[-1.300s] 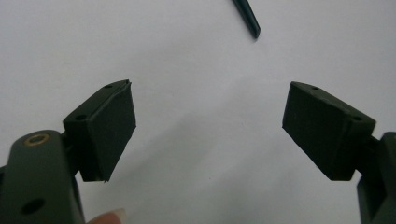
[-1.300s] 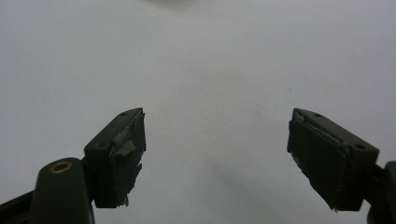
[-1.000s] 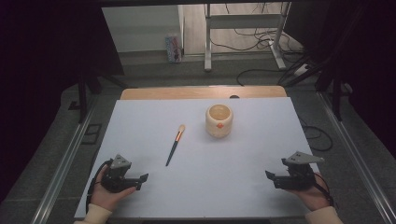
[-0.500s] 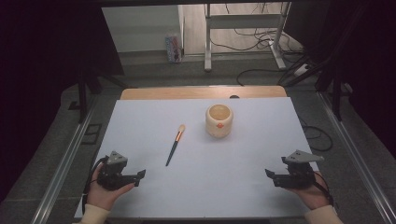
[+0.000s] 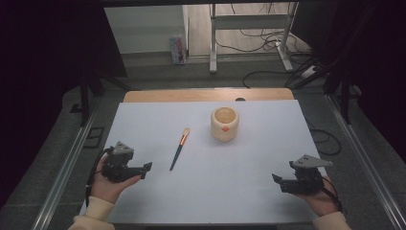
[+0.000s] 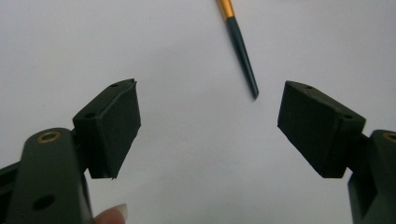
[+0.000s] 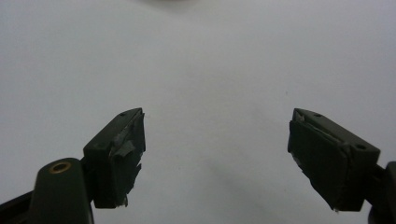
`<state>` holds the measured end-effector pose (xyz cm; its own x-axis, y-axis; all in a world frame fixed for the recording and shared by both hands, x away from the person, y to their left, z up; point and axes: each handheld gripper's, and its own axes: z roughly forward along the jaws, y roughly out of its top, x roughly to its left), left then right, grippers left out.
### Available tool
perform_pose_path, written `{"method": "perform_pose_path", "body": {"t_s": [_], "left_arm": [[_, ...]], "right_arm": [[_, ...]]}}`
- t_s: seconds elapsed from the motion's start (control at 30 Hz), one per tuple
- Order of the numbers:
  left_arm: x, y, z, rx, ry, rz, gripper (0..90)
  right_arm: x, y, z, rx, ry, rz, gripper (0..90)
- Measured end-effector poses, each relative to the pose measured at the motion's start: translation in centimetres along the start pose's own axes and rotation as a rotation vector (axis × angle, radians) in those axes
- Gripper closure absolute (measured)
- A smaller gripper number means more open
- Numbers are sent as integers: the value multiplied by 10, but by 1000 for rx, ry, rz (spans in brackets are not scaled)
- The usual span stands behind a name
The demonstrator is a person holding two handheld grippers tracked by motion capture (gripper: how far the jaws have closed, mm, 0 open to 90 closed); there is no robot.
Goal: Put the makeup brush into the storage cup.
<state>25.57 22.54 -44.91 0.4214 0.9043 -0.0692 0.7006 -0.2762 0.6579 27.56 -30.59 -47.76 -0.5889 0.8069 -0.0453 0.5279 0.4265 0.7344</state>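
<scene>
Both grippers, left [image 5: 145, 167] and right [image 5: 276, 178], are waiting wide open and empty at the bottom corners, likely about to reach for the brush [image 5: 179, 149] mid-frame.

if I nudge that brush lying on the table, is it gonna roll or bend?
The brush lies flat on the white table, clear of the cup. Its thin tapered handle looks stiff, so it probably won't bend. A sideways nudge would likely roll it. It looks light and may skid.
</scene>
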Motion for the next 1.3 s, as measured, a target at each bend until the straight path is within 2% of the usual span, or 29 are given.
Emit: {"method": "perform_pose_path", "body": {"t_s": [0.3, 0.4, 0.67, 1.03, 1.3], "left_arm": [[-3, 17, 8, 2, -22, 7, 217], [-6, 28, 11, 4, -26, 28, 217], [-11, 43, 20, 22, -36, 61, 217], [-15, 52, 36, 56, -58, 74, 216], [-12, 54, 40, 66, -60, 71, 216]], "right_arm": [[-2, -3, -1, 4, -8, 7, 196], [-1, -2, 0, 9, -8, 2, 196], [-1, -3, -1, 10, -9, -2, 197], [-2, -5, -1, 18, -19, -1, 198], [-2, -5, -1, 18, -21, -3, 198]]}}
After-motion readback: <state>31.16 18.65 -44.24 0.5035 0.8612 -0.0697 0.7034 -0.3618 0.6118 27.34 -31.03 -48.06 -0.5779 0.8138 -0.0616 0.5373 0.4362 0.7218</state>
